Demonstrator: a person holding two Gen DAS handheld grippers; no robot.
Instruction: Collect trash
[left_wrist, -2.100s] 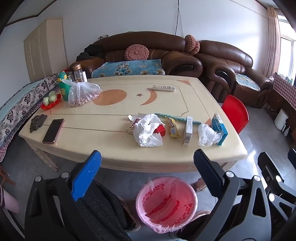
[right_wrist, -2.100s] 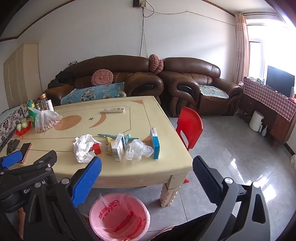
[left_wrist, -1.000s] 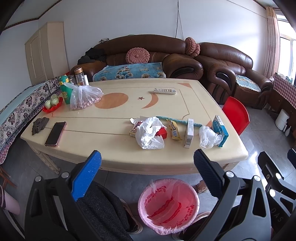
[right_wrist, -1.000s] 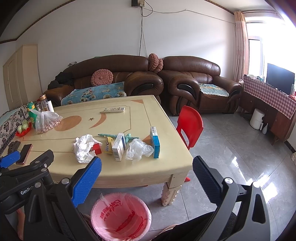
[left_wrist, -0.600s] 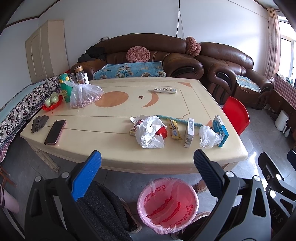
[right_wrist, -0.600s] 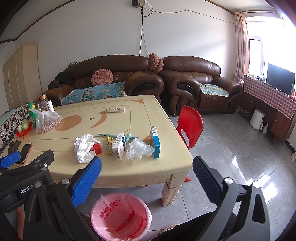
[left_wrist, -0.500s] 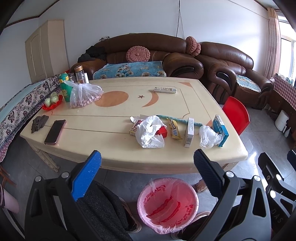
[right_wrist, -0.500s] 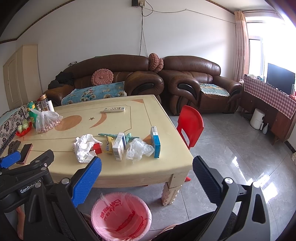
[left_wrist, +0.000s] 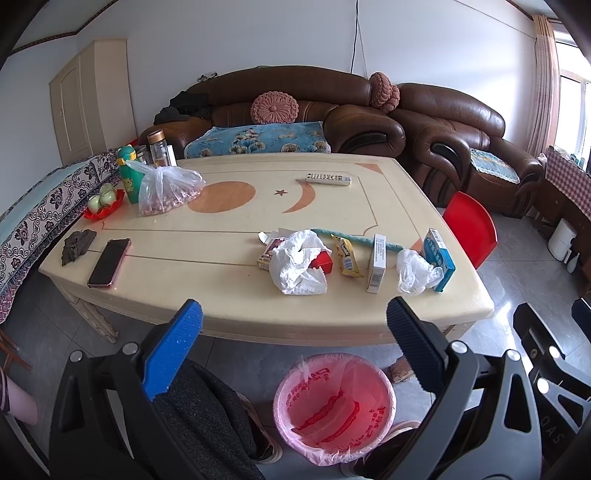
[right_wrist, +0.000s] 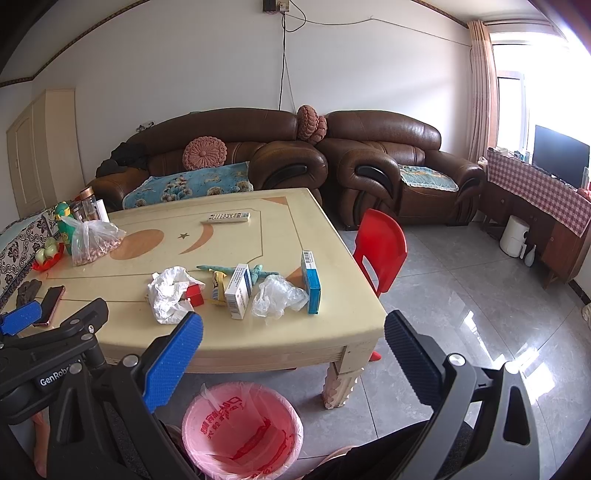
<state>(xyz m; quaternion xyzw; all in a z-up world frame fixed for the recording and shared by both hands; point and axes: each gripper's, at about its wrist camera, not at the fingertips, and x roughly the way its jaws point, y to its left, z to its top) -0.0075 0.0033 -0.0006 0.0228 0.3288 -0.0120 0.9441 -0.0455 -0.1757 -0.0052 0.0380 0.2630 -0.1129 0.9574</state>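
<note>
Pink-lined trash bin (left_wrist: 334, 406) on floor at my 6 o'clock, below near table (left_wrist: 229, 236) edge. My left gripper (left_wrist: 293, 343) spread wide, nothing held. Right gripper (right_wrist: 293, 345) same, fingers apart, empty. Trash cluster on table around 12 to 1 o'clock: crumpled white tissue (left_wrist: 297, 264), yellow wrapper (left_wrist: 345, 254), white box (left_wrist: 376, 264), clear plastic bag (left_wrist: 415, 271) touching blue box (left_wrist: 439, 258). Phone (left_wrist: 109, 262) at 10 o'clock.

My left gripper (left_wrist: 293, 325) and right gripper (right_wrist: 293, 343) are black plastic frames with silver screws, each carrying one blue ribbed pad (left_wrist: 173, 349) and one dark navy pad (left_wrist: 412, 345), "GenRobot" lettering in white.
</note>
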